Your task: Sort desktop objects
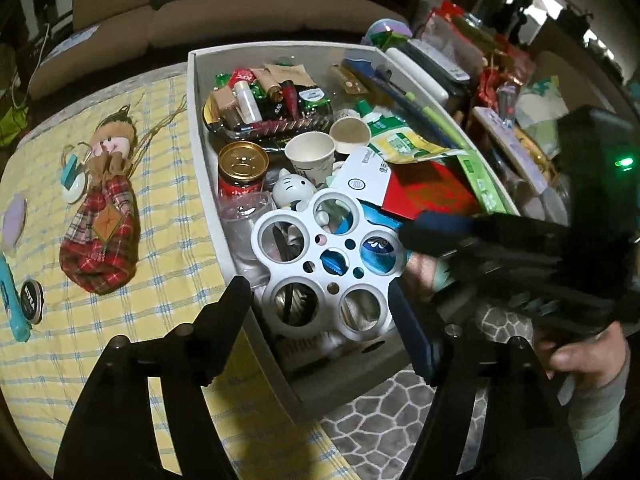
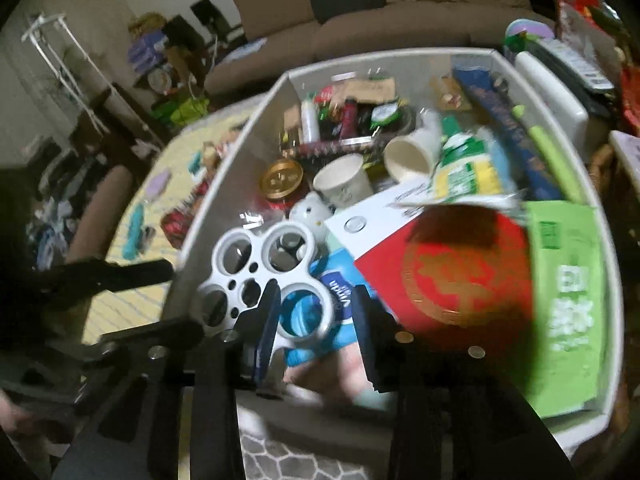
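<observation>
A white box full of clutter stands on the table. A white plastic ring holder with several round holes lies on top at its near end; it also shows in the right wrist view. My left gripper is open, its fingers straddling the holder's near edge. My right gripper is open just above the holder's right ring and a blue pack; it shows as a black arm in the left wrist view. Nothing is held.
In the box: paper cups, a gold-lidded jar, a cat figurine, a red packet, a green box. On the yellow cloth lie a plaid doll, a round tin and a teal item.
</observation>
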Demonstrator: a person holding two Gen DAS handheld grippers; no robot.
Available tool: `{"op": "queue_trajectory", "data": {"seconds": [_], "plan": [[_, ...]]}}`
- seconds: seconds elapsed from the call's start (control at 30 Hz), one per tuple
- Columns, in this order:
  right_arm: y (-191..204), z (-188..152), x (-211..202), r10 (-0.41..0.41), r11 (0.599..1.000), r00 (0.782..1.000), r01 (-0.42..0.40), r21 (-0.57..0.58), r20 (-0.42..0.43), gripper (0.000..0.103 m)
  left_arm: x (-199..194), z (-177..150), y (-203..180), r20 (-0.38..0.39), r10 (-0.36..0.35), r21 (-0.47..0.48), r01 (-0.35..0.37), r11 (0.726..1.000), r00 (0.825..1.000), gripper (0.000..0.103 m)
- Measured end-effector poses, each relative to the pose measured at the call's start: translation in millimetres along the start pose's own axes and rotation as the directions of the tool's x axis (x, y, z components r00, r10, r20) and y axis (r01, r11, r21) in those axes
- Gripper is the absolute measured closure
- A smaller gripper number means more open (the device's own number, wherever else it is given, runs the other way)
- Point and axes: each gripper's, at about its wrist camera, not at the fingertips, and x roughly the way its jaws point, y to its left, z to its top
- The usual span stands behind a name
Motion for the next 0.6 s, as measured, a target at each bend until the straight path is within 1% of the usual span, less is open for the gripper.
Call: {"op": "queue_trajectory", "data": {"seconds": [0.1,0.13,0.17,0.23,0.27,0.3,0.37,0.43,0.47,0.53,0.6], "plan": [[-14,1,-36,0.016,1.000,0.997,-0.018,0.025,0.073,0.065,-3,-3,1,0.012,-0.013,-0.010,0.013,1.000,1.000,0.034],[-20,3,-46,0.020,0.999,0.995,-0.024,0.041,0.098,0.065,-4,-4,0,0.016,-0.015,-0.011,0.016,1.000,1.000,0.032],[-30,4,-60,0.021,0.997,0.991,-0.030,0.068,0.135,0.063,-5,-5,0,0.021,-0.020,-0.011,0.020,1.000,1.000,0.028],[-47,4,-79,0.016,0.992,0.982,-0.038,0.117,0.186,0.061,-6,-7,-4,0.030,-0.033,-0.012,0.034,0.999,0.999,0.024],[-52,5,-84,0.010,0.991,0.980,-0.037,0.132,0.198,0.061,-6,-8,-6,0.032,-0.037,-0.012,0.038,0.999,0.999,0.023],[-58,5,-88,0.001,0.988,0.978,-0.033,0.151,0.208,0.061,-5,-8,-8,0.034,-0.046,-0.010,0.046,0.999,0.998,0.023],[-69,3,-88,-0.017,0.983,0.978,-0.023,0.184,0.210,0.061,-4,-9,-13,0.040,-0.058,-0.003,0.058,0.998,0.998,0.017],[-77,2,-84,-0.023,0.977,0.980,-0.019,0.211,0.197,0.061,-2,-6,-20,0.048,-0.052,0.017,0.052,0.999,0.997,0.015],[-82,1,-81,-0.022,0.974,0.981,-0.022,0.225,0.191,0.061,-1,-4,-26,0.057,-0.051,0.039,0.049,0.998,0.997,0.015],[-86,-1,-79,-0.018,0.967,0.983,-0.030,0.251,0.185,0.061,2,5,-39,0.076,-0.026,0.093,0.018,0.995,0.997,0.014],[-88,-1,-81,-0.024,0.967,0.981,-0.026,0.253,0.190,0.060,8,18,-54,0.094,-0.008,0.152,-0.007,0.988,0.996,0.014]]}}
